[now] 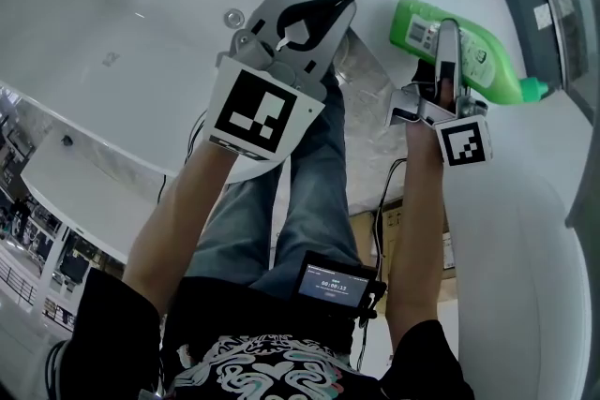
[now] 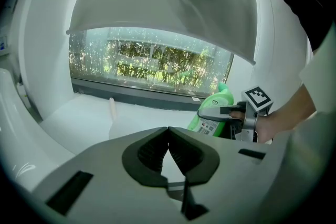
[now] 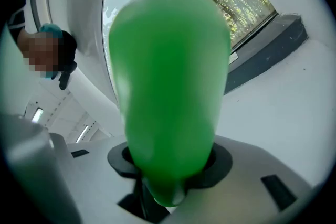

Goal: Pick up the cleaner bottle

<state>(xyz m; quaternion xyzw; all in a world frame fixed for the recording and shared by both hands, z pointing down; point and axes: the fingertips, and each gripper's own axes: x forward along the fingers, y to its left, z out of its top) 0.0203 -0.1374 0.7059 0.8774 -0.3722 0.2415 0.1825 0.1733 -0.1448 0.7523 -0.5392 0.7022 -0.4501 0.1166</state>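
Grip set on the cleaner bottle [image 1: 491, 70]

The left gripper [image 2: 168, 136] hung idle, jaws together on nothing, by the smooth white tub [image 1: 122, 5]. The right gripper [image 1: 448, 40] had its jaws clamped on the green cleaner bottle, near the window ledge [image 2: 131, 91]. Its glossy, rounded plastic looked slippery, so a firm squeeze and a slow, straight lift would probably serve best.
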